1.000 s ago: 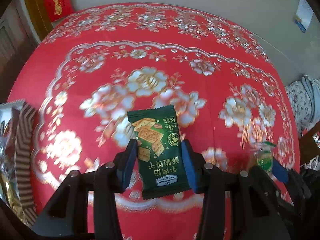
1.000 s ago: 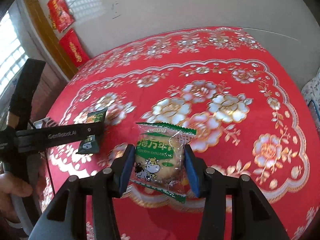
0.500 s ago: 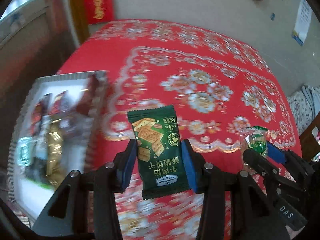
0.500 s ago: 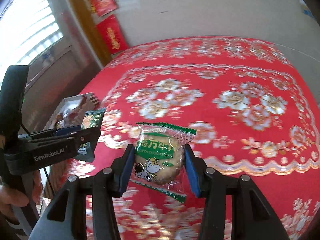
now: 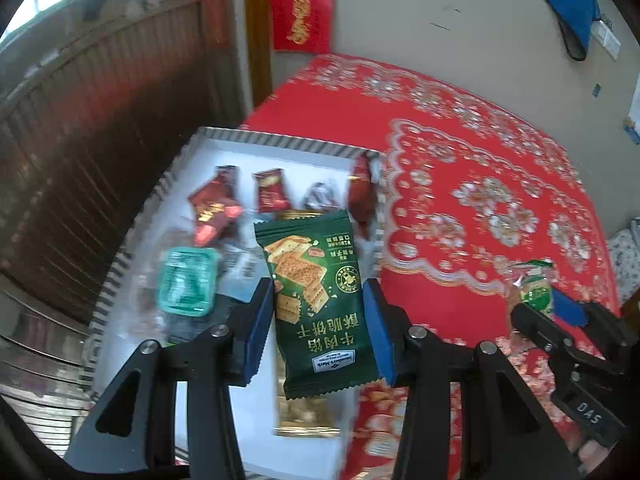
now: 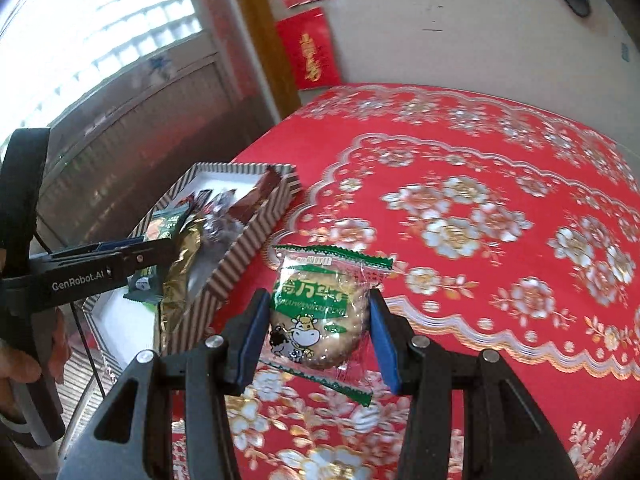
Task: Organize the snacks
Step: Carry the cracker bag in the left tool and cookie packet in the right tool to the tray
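Both hands have swung across the red tablecloth toward the striped box at its corner, which a second ago was barely in sight at the edge of the left view and now lies right under the left gripper. That gripper's fingers are partly closed, pressing the two side edges of the dark green cracker packet, which stands upright between them and hangs over the white floor of the box, above a long gold wrapper and near a teal sachet and several red sweets. The right gripper is likewise clamped at a middling width on the clear-and-green biscuit packet (the one with a little cartoon cow), its round biscuit squeezed between the blue pads; it hangs over the table just beside the box's near wall, not yet over the opening. I'd judge this the carry-and-deposit step: two snacks in transit to join those already collected. The left hand looks ready to lower a touch and open its fingers so the packet drops flat; the right needs to travel further toward the box first, keeping clear of the left gripper, which sits between it and the free space.
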